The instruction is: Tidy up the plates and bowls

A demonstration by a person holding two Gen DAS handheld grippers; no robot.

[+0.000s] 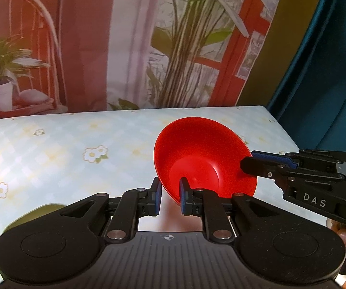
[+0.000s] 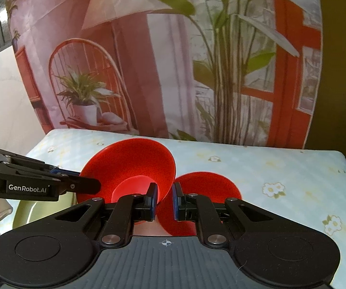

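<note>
- Left gripper (image 1: 170,196): black two-finger tongs with blue pads, clenched on the near rim of a glossy red plastic bowl (image 1: 197,156). Bowl is lifted clear of the table and tipped, its opening facing the left wrist camera.
- Right gripper (image 2: 165,201): clenched on the same bowl's rim at the opposite side; in the left view it (image 1: 247,162) comes in from the right and pinches the far-right edge.
- Two-point hold judged deliberate: a rim pinch on each side keeps a wide, slippery bowl from swinging during carry.
- Second red bowl or plate (image 2: 211,185) sits on the table just right of the held one; too hidden by the fingers to tell which.
- Yellow-green dish (image 2: 28,212) lies near-left, mostly covered by the left gripper.
- Table (image 1: 76,139): pale checked cloth with daisy print; printed plant backdrop at the far side.
- Judgement: carry stage; likely target is a stack of like items.
</note>
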